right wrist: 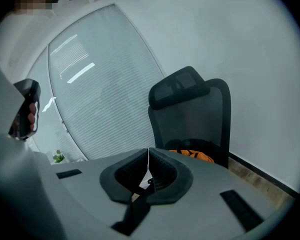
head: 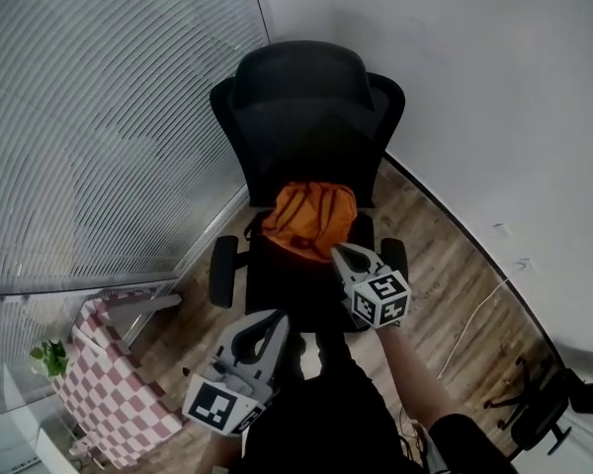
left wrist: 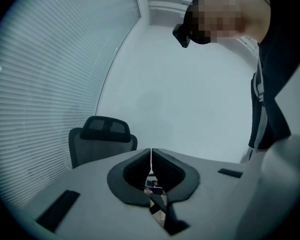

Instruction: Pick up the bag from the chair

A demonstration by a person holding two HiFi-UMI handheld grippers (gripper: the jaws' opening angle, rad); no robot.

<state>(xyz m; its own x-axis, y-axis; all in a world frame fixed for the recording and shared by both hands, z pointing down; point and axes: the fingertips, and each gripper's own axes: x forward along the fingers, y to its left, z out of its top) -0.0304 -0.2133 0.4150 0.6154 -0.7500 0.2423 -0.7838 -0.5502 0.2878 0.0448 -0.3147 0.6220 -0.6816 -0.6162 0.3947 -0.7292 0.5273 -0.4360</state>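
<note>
The orange bag lies slumped on the seat of the black office chair, pushed back against the foot of the backrest; its fabric is soft and creased, and no handle or strap can be told apart from the folds. The chair stands in the corner of the room, between the window blinds and the white wall, on a wooden floor.

The right tongs hang over the front part of the seat, just short of the bag and not touching it; their jaws are pressed together with nothing between them. The left tongs are lower and further back, well apart from the bag; their jaws are likewise together and empty. A pink checkered box with a small plant beside it stands to the left of the chair.

Hazards, as judged from this position:
- closed jaws would only push the bag against the backrest; they must open before contact;
- a pinch on a single loose fold may slip under the weight of the bag;
- the chair probably rolls or swivels; a push on the seat could carry the bag out of reach;
- a hidden strap may snag on an armrest during the lift.
</note>
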